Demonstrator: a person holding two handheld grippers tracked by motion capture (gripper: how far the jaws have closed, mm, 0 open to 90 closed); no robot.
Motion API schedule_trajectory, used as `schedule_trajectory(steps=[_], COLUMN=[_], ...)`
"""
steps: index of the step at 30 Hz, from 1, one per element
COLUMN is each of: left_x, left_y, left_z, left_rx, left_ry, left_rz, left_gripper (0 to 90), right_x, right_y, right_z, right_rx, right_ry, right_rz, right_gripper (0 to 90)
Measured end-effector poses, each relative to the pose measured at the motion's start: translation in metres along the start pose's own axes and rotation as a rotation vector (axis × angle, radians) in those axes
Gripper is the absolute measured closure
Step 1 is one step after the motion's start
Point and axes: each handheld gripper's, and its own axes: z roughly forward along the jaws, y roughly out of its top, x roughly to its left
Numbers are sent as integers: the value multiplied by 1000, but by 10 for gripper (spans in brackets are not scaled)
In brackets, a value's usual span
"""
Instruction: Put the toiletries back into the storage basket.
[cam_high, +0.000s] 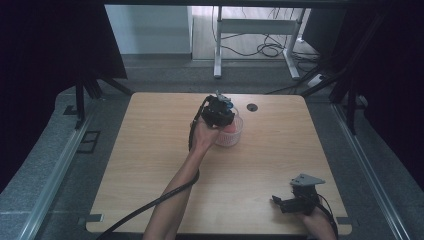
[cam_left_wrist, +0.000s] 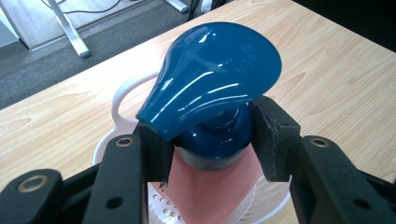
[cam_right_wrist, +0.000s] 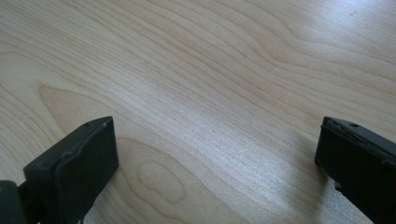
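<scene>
A pink bottle (cam_left_wrist: 210, 186) with a glossy blue flip cap (cam_left_wrist: 215, 79) stands in a white perforated basket (cam_left_wrist: 123, 93) at the far middle of the table. My left gripper (cam_left_wrist: 212, 140) is shut on the bottle's neck just under the cap, one pad on each side. From above, the left gripper (cam_high: 220, 111) sits over the basket (cam_high: 231, 136), and the cap (cam_high: 227, 103) peeks out past it. My right gripper (cam_high: 280, 202) rests near the front right of the table, open. Bare wood lies between its jaws (cam_right_wrist: 217, 154).
The wooden table (cam_high: 150, 150) has a dark round cable hole (cam_high: 252, 107) just right of the basket. Grey floor rails run along both sides. A white desk frame (cam_high: 250, 30) and loose cables stand on the floor beyond the far edge.
</scene>
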Motion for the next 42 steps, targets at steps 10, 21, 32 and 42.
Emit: schedule_trajectory(steps=[10,21,32,42], left_x=[0,2,1,5], left_y=[-7,-13,-13,-11], left_z=[6,10,10,6], left_rx=[6,4,7,-14], left_ry=[2,5,7,10], left_rz=[-9,-26,-23,-60], left_gripper=[527,526,519,472], right_x=[0,0,0,0], right_y=[0,0,0,0], right_z=[0,0,0,0], right_rx=[1,1,1,1], right_ry=[1,3,3,3], right_rz=[-5,-4,-4,-3], right_gripper=[0,0,0,0])
